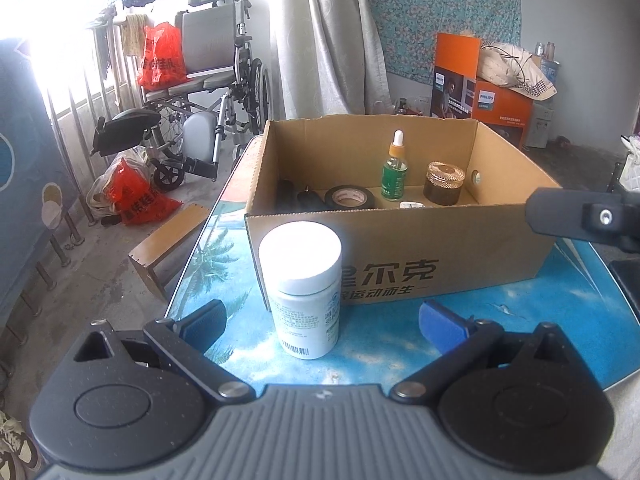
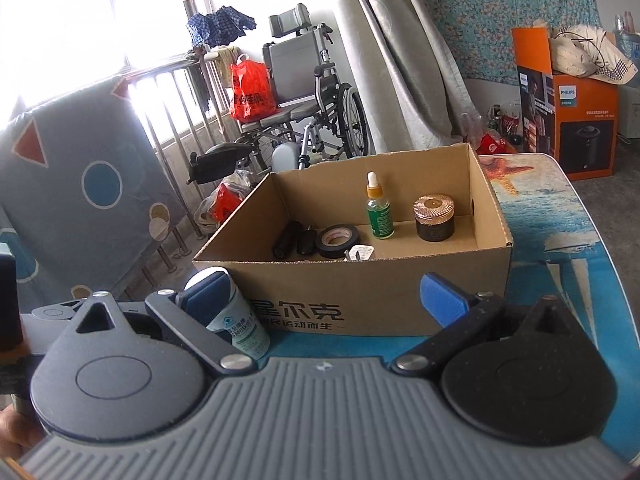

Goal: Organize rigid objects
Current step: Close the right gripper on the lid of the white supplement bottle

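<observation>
White pill bottle [image 1: 300,292] stands upright on the table [image 1: 520,312] at 12 o'clock between my left gripper's [image 1: 322,324] spread, empty jaws, cardboard box [image 1: 440,248] just behind; right gripper [image 2: 324,300], also spread, sits farther off at 3 o'clock.

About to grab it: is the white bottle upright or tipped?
Upright. The white bottle stands on its base on the table, cap up, outside the cardboard box.
</observation>
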The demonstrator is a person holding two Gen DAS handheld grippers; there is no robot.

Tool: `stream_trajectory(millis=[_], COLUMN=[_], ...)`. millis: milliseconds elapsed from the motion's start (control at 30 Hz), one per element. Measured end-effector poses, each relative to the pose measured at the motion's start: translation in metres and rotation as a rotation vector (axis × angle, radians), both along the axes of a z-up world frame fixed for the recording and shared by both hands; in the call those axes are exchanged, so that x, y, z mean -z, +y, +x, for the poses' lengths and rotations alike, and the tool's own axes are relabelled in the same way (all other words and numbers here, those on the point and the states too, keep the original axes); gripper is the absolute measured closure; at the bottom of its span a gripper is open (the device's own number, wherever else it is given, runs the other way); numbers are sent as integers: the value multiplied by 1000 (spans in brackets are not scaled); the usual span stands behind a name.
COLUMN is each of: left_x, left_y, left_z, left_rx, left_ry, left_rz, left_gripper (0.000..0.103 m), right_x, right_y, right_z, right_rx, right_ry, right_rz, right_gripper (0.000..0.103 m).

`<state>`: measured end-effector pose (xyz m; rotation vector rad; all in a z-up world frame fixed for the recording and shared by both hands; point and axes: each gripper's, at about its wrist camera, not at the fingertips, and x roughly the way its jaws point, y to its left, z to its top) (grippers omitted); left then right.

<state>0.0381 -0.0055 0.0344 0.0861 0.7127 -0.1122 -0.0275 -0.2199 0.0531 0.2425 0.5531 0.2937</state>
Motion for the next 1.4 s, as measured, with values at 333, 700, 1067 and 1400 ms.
stream_trajectory(millis=[333, 700, 1067, 1400], left_x=[27, 29, 34, 33], left_y=[10, 14, 11, 6], left_z=[21, 37, 44, 43], left_rx=[-15, 1, 17, 27], left_ry=[10, -7, 29, 41], left_rz=[26, -7, -17, -34], left_gripper=[0, 21, 49, 49], right_x=[28, 56, 79, 77], right_y=[20, 56, 64, 57], right_z=[53, 108, 134, 131], right_rx=[-129, -205, -218, -206], right_ry=[152, 304, 392, 403], right_rz=[235, 358, 424, 433], right_gripper=[1, 19, 54, 58])
